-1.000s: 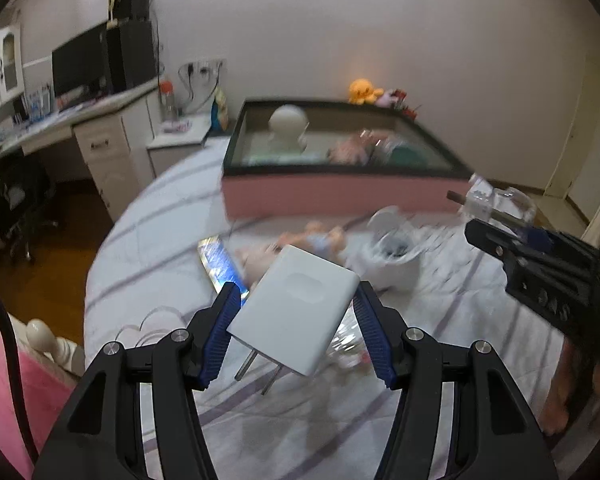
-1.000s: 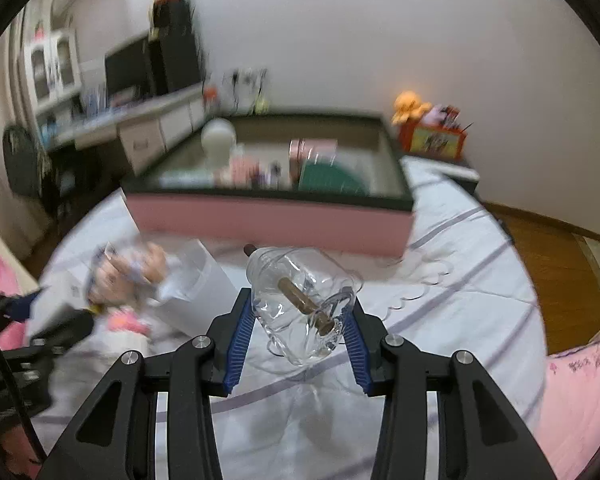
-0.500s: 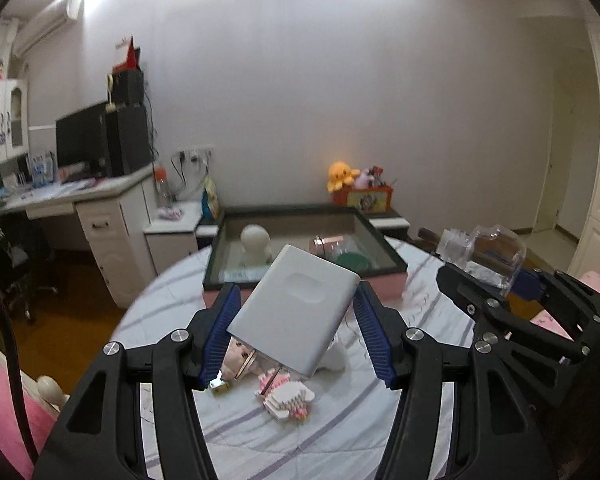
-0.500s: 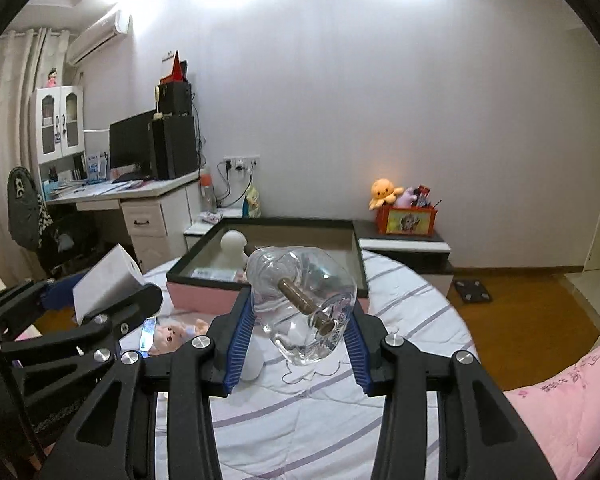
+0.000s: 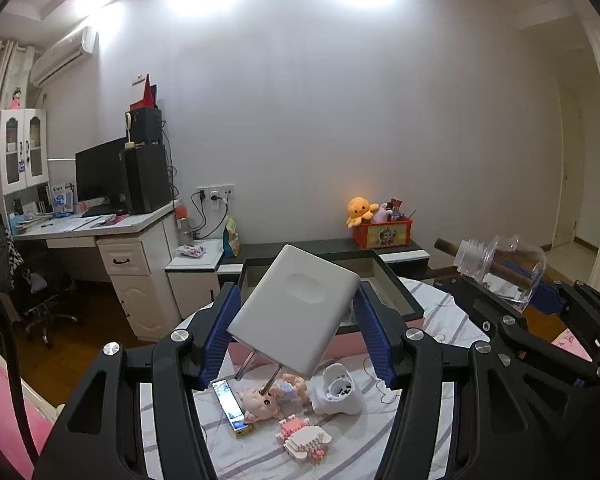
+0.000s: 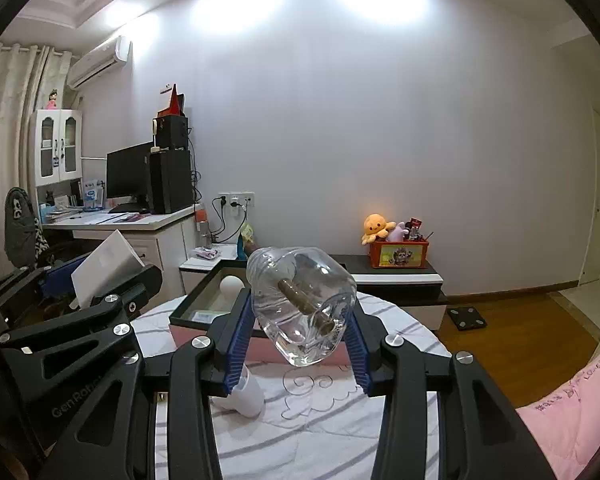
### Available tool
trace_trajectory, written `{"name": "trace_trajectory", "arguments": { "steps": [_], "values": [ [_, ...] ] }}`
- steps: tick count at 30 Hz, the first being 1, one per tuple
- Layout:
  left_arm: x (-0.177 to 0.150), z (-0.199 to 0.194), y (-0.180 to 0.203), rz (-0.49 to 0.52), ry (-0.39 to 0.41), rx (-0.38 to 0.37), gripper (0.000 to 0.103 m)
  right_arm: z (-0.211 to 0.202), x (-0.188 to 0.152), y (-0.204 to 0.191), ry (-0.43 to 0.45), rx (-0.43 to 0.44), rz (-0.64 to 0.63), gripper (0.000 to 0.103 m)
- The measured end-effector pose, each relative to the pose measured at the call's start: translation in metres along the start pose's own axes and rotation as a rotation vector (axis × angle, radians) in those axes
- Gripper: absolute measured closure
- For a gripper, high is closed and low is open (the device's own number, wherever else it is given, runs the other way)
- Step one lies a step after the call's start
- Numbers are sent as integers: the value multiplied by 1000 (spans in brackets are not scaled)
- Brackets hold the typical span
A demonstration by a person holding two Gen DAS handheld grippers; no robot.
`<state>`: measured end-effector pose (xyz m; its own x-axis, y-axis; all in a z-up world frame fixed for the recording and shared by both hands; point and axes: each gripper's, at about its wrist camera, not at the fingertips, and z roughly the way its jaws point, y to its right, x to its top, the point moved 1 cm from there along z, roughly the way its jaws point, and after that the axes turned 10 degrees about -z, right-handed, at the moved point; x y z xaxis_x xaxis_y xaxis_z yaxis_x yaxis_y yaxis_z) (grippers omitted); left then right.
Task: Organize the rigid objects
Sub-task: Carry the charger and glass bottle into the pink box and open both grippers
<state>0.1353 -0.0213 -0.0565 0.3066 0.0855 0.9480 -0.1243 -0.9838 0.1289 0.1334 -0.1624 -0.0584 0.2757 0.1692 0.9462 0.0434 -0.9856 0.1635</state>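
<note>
Two rigid things are aloft above the striped bed: the left tool [image 5: 296,332] pinches a flat white plastic charger block with metal prongs [image 5: 294,312] by its smooth side edges, light, stiff but slick. The right tool [image 6: 298,330] clamps a clear, rounded bottle with a brown stick inside [image 6: 302,304] across its bulging belly, looking hard, slippery and possibly breakable. Beyond waits the pink, dark-rimmed open box [image 6: 198,304].

The left claw [image 5: 296,334] is raised and aimed slightly downward, its blue pads [image 5: 220,336] clamped on a white charger [image 5: 296,312]. The right claw [image 6: 298,334], just beside it on the right at like height, grips a clear bottle [image 6: 302,306].
</note>
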Motion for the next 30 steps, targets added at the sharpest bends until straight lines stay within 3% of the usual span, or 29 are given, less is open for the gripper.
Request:
{"name": "trace_trajectory", "arguments": {
  "steps": [7,13,17,24,30],
  "values": [
    [11,26,-3,2,-8,11,43,14,7,-1,5,5,-10,59],
    [29,94,-6,3,-94,-22,43,63,19,8,-30,17,-2,59],
    [36,173,-6,15,-220,-5,44,118,26,14,-97,10,-11,59],
    [5,291,-14,-39,-516,-44,44,233,5,35,-342,120,90,59],
    [-15,322,-8,10,-589,20,44,285,-23,36,-463,168,123,60]
  ]
}}
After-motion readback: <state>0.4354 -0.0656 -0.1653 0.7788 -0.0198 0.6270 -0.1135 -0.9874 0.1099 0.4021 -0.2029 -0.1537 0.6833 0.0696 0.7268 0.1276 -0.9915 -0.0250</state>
